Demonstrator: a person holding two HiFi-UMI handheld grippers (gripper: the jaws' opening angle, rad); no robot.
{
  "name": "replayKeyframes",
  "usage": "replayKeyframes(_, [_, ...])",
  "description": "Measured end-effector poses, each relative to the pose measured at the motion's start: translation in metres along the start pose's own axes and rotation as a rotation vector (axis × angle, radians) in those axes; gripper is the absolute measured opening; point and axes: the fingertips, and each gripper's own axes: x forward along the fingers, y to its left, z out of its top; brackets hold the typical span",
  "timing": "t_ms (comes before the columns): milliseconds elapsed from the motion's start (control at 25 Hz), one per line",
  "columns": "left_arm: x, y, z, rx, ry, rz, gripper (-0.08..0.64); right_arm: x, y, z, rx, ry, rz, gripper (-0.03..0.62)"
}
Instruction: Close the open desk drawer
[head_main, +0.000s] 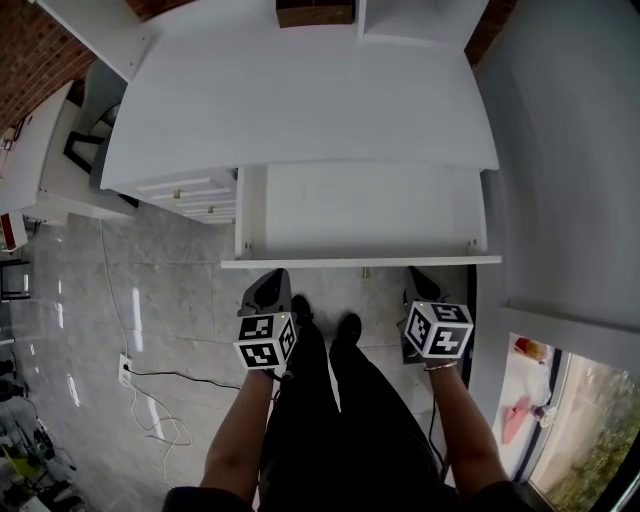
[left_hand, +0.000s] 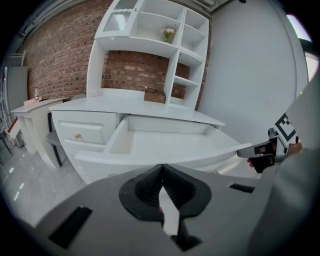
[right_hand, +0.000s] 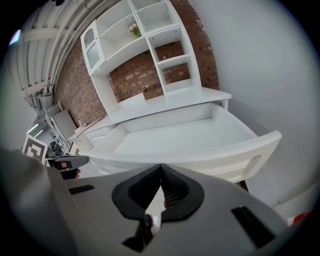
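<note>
The wide white desk drawer (head_main: 365, 212) stands pulled out toward the near side from under the white desk top (head_main: 300, 100). Its inside is bare and its front panel runs left to right just ahead of both tools.

The left gripper (head_main: 269, 286) points at the left part of that front panel, with its jaws pressed together at the tips and nothing between them. The right gripper (head_main: 421, 285) points at the right part, its jaws likewise closed on nothing. Both tips lie close to the panel, but whether they touch it cannot be told.

Left of the open drawer are smaller white drawers with brass knobs (head_main: 190, 195). A white shelf unit (left_hand: 150, 45) rises at the far edge of the desk, against a red brick wall (left_hand: 60, 55). Below lies a grey tiled floor (head_main: 170, 300), with a black cable (head_main: 150, 385) trailing across it at the left.
</note>
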Motion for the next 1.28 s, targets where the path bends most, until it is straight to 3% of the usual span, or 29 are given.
replayKeyframes(440, [0.020, 0.005, 0.019, -0.011, -0.005, 0.019, 0.009, 0.017, -0.005, 0.021, -0.004, -0.008, 0.016, 0.005])
replayKeyframes(1280, [0.084, 0.022, 0.074, 0.008, -0.012, -0.060, 0.009, 0.076, -0.018, 0.084, 0.000, -0.010, -0.049, 0.005])
